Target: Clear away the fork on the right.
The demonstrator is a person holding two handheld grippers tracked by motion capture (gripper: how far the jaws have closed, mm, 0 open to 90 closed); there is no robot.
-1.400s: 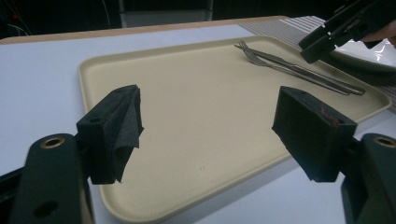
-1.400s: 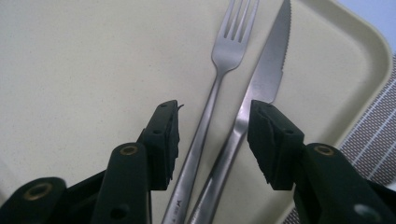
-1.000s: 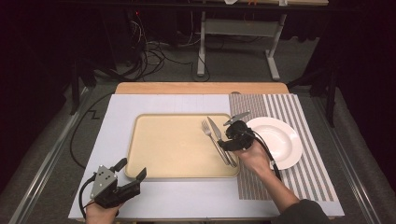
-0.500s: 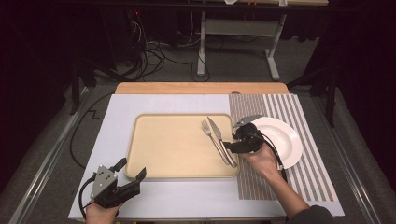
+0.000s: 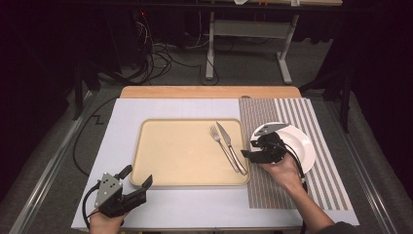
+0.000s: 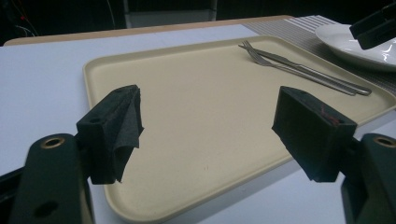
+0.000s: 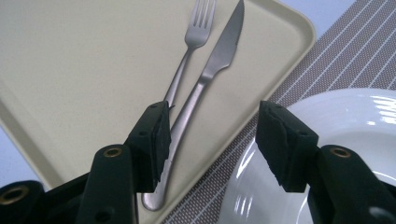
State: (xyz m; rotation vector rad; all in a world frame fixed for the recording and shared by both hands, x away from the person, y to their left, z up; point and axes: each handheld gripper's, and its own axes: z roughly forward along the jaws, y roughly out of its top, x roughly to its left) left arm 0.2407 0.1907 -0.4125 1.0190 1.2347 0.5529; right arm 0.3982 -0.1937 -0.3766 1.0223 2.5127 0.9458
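My right gripper (image 5: 256,144) just slid off the knife (image 5: 231,146) & fork (image 5: 223,146) toward the tray's (image 5: 180,151) right edge, jaws apart w/ nothing in them, so I still need to grab.

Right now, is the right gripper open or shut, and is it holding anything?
Open and empty. The right gripper has its jaws spread with a clear gap, hovering over the plate edge beside the knife on the tray.

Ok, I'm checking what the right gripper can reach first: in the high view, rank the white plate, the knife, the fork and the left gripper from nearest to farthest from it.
1. White plate: right under and beside the right gripper.
2. Knife: on the tray's right part, just to the gripper's left.
3. Fork: beside the knife, slightly farther left.
4. Left gripper: far off at the table's near left corner.
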